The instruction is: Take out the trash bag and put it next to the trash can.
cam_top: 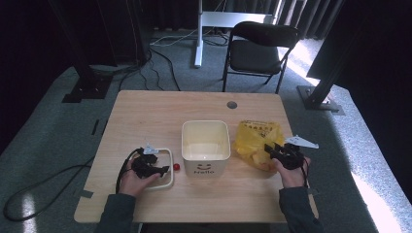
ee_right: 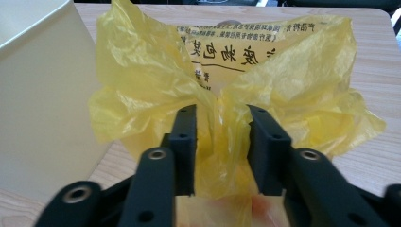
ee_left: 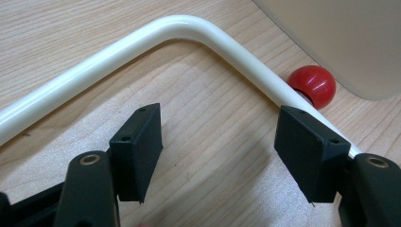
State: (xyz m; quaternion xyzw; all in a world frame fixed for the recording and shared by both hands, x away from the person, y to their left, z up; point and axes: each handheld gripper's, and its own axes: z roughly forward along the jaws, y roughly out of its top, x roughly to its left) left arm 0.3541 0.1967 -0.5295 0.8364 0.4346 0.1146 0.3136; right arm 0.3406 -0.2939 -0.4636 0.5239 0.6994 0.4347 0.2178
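Note:
A cream bin [cam_top: 204,167] marked "Hello" stands mid-table. Left of it lies a cream tube loop [cam_top: 170,165] with a red ball [cam_top: 177,167] at its end by the bin. My left gripper [cam_top: 158,170] rests inside that loop. In the left gripper view its jaws [ee_left: 217,146] stand open over bare wood, with the tube [ee_left: 118,47] curving ahead and the red ball [ee_left: 313,85] beside the bin's wall [ee_left: 340,38]. Right of the bin lies a crumpled yellow plastic bag [cam_top: 255,138]. My right gripper [ee_right: 221,127] is open, and a bunched fold of the bag [ee_right: 293,85] sits loosely between its jaws.
The wooden table [cam_top: 145,111] has a round grommet [cam_top: 231,104] near its far edge. A black folding chair [cam_top: 260,48] stands behind the table. A cable [cam_top: 48,194] trails off the table's left side to the floor.

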